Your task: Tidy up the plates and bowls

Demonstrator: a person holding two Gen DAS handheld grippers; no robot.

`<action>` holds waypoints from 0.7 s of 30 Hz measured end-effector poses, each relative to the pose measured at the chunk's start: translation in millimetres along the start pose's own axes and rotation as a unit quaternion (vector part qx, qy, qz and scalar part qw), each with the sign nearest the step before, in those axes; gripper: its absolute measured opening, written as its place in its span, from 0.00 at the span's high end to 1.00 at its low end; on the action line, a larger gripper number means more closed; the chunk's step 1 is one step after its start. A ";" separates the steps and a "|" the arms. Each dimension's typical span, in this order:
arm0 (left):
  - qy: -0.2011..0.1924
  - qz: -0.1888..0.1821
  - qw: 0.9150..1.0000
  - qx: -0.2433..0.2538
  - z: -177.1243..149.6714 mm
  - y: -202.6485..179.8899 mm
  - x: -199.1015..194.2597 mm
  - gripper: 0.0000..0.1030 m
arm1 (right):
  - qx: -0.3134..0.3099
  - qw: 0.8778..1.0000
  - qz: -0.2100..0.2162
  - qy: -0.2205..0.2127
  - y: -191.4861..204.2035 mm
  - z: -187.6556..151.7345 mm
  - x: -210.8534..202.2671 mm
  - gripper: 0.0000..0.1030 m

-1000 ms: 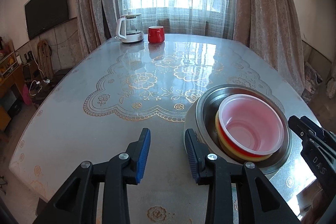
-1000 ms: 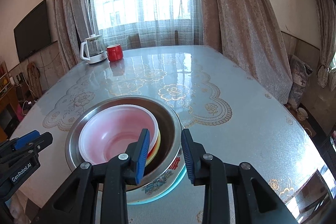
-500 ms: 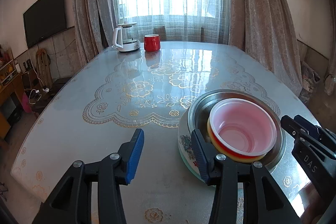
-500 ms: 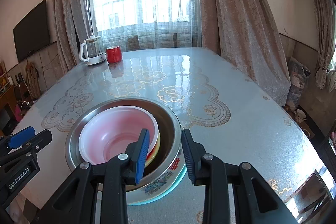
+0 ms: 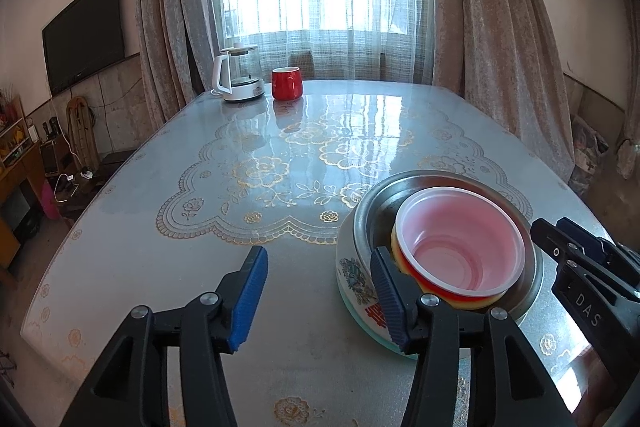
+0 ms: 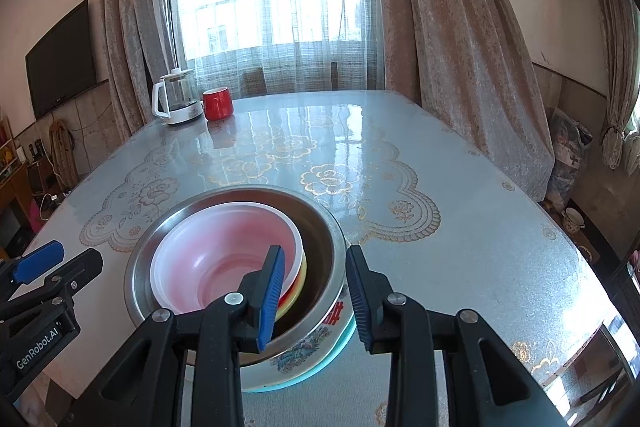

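A steel-lined bowl (image 6: 320, 227) with a flowered outside stands on a teal dish (image 6: 340, 339) near the table's front edge. Nested inside are a yellow-and-red bowl (image 5: 404, 259) and, on top, a pink-white plastic bowl (image 5: 460, 247). My right gripper (image 6: 314, 255) straddles the steel bowl's near right rim, one blue pad inside and one outside, with a gap showing at the inner pad. My left gripper (image 5: 319, 253) is just left of the stack, its jaws opening over bare table with nothing between them. Each gripper shows at the edge of the other's view.
A glass kettle (image 5: 240, 79) and a red mug (image 5: 286, 89) stand at the table's far end by the window. The glossy flowered table top (image 5: 256, 167) stretches between. Curtains hang behind, a TV (image 5: 82, 35) is on the left wall, and the table's front edge is close below the grippers.
The left gripper's jaws have spread wider, and more of the bowl stack's flowered side now shows in its view. The right gripper and the bowls have stayed where they were.
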State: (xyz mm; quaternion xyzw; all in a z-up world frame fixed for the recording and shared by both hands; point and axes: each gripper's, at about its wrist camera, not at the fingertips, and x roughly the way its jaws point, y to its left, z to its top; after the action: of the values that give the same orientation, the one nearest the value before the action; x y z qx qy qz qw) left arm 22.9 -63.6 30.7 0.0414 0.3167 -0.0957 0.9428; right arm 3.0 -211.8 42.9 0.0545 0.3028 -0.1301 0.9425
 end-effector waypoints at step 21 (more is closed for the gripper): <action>0.001 0.002 1.000 0.002 0.6 1.0 0.3 0.45 | 0.003 1.000 0.000 0.000 -1.5 -1.3 0.7 0.69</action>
State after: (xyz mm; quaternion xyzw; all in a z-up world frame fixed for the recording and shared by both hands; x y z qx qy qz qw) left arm 23.7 -62.8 31.0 0.0436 0.3178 -0.0945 0.9424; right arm 2.4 -213.1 41.3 0.0570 0.3030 -0.1308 0.9423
